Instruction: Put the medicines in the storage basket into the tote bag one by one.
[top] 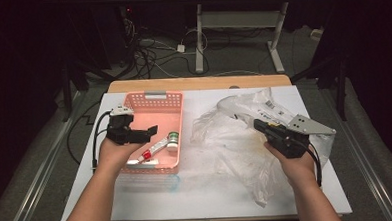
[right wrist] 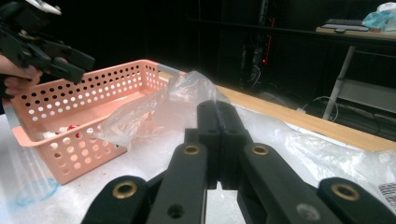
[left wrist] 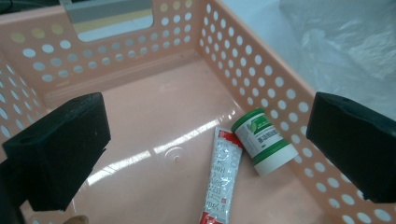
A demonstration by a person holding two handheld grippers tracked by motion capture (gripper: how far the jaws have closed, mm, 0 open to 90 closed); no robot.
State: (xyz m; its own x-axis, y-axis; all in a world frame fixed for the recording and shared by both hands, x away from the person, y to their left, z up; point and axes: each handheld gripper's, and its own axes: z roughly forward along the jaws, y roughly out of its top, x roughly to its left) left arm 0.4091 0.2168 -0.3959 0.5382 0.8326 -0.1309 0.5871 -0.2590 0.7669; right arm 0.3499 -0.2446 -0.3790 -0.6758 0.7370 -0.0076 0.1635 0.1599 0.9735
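Plastic bag (top: pixel 245 138): clear and crumpled, spread on the right half of the white worktop (top: pixel 153 197), just beside the pink basket (top: pixel 156 103).
Right gripper (top: pixel 258 124): jaws pressed together, a fold of the plastic bag (right wrist: pixel 187 95) pinched at their tips and lifted off the worktop.
Left gripper (top: pixel 152 132): jaws spread wide with nothing between them, held above the pink basket's open inside (left wrist: pixel 154 107).
Pink basket contents: a green-capped white bottle (left wrist: pixel 264 141) lying on its side by the perforated wall, a red-and-white sachet (left wrist: pixel 222 179) touching it.
Worktop: white, its far edge wooden.
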